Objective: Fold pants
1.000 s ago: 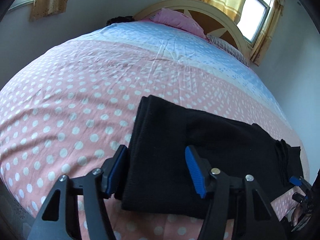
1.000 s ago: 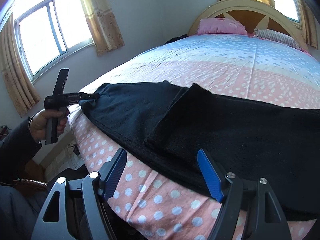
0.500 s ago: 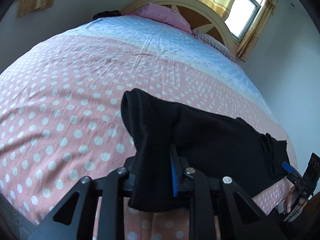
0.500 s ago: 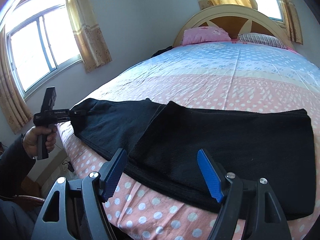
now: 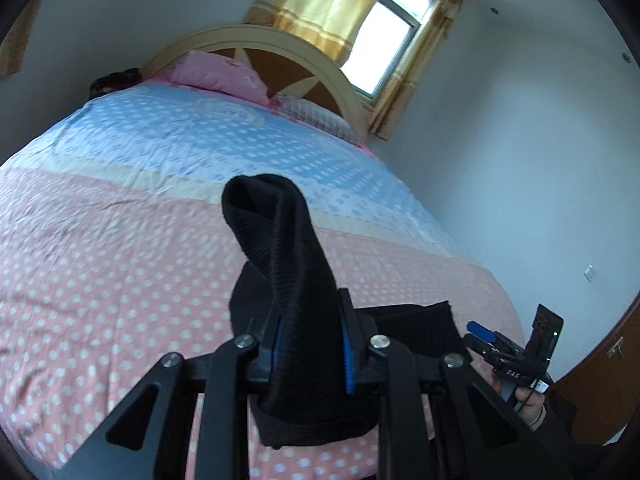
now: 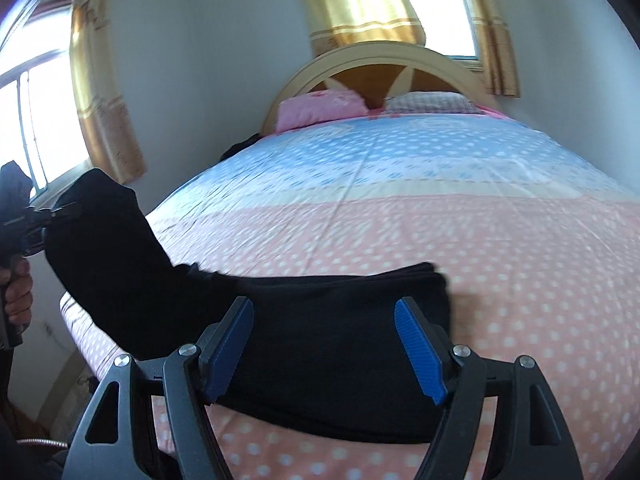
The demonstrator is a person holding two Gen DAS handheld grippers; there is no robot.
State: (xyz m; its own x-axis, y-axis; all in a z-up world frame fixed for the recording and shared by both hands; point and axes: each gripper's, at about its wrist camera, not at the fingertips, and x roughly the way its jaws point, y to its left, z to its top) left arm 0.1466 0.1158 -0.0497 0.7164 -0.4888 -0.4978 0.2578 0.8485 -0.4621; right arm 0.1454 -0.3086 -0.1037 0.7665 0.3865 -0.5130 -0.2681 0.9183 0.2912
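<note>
The black pants (image 6: 320, 332) lie across the near edge of the bed. My left gripper (image 5: 310, 352) is shut on one end of the pants (image 5: 288, 264) and holds it lifted off the bed; the cloth stands up between the blue pads. In the right wrist view that raised end (image 6: 104, 240) hangs at the left from the left gripper (image 6: 36, 216). My right gripper (image 6: 328, 344) is open, its blue pads just above the flat part of the pants. It also shows in the left wrist view (image 5: 492, 340), low at the right.
The bed has a pink polka-dot and blue cover (image 5: 120, 240). A pink pillow (image 6: 320, 108) and a checked pillow (image 6: 428, 102) lie by the curved headboard (image 5: 256, 40). Windows with yellow curtains (image 6: 100, 92) are behind and at the left. A wall is at the right.
My left gripper closed on the end of the pants and lifted it up off the bed. My right gripper moved lower over the flat part and stayed open.
</note>
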